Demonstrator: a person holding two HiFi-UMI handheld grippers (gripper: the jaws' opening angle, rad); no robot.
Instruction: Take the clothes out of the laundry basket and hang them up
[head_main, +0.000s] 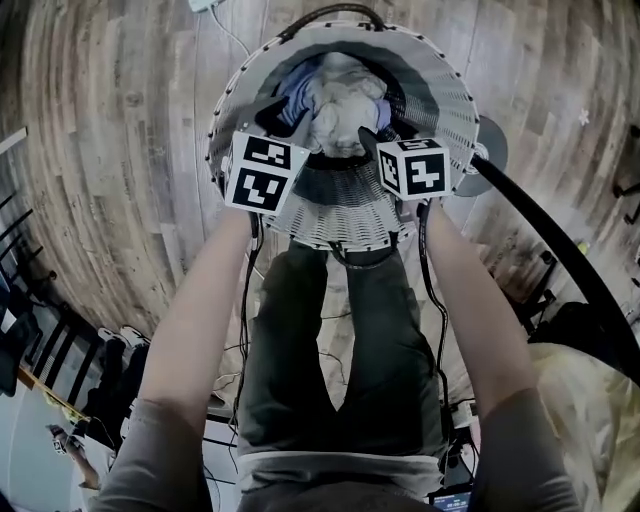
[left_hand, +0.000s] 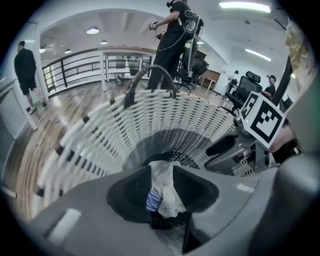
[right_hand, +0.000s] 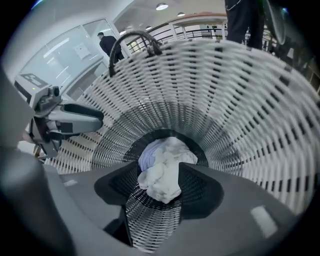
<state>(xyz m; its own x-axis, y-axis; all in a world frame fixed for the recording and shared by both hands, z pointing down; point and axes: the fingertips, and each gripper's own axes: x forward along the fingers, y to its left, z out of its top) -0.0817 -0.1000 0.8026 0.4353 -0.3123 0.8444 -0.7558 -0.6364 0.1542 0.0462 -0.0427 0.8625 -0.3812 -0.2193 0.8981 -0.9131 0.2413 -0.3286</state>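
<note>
I see a wooden plank floor (head_main: 110, 130), a railing (left_hand: 75, 70) along its edge, office chairs (left_hand: 245, 87), and ceiling lights (left_hand: 92, 30) glowing overhead.

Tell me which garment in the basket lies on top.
The crumpled white garment; the pale blue one shows only at its edge, partly covered.

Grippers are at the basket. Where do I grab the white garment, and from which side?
Probably the raised crumpled fold of the white garment, which lies bunched at the bottom of the laundry basket; come straight down through the open top, since the tall walls block any sideways approach.
</note>
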